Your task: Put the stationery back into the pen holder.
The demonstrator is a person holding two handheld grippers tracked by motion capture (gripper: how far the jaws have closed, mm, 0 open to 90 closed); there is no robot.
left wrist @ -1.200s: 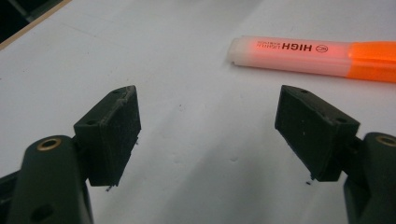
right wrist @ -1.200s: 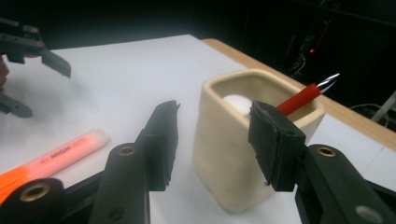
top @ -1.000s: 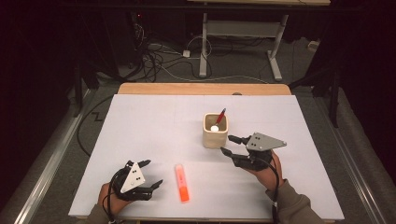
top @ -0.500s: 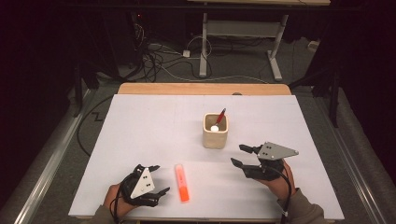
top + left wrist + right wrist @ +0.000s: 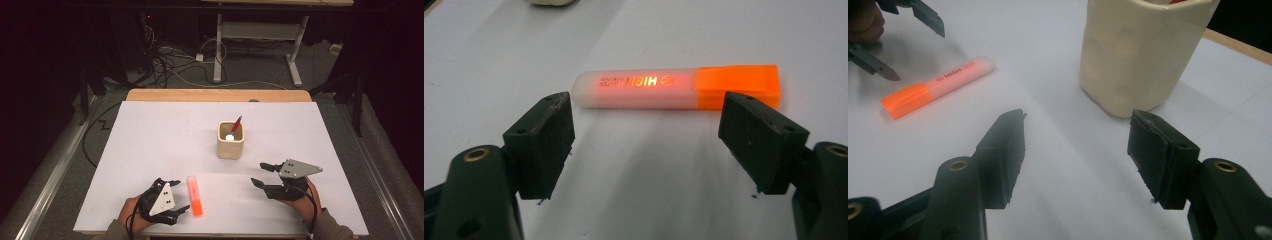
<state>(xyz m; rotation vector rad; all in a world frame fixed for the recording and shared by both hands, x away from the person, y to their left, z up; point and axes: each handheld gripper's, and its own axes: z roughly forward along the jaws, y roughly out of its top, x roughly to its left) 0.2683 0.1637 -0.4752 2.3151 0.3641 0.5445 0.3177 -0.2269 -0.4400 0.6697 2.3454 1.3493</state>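
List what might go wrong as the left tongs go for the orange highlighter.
1. The highlighter lies flat and lengthwise across the open left tongs, roughly as long as their gap. Closing end to end could make it slip or pop out.
2. It sits near the table's front edge, so a nudge might push it off.
3. The cup already holds a red pen, leaving less room for dropping the highlighter in.

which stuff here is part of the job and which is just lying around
In the job:
- orange highlighter, flat on the table, ahead of the open left gripper, untouched
- cream cup with a red pen standing in it
- right gripper, open, holding nothing

Lying about:
- cables on the floor
- desk frame beyond the table
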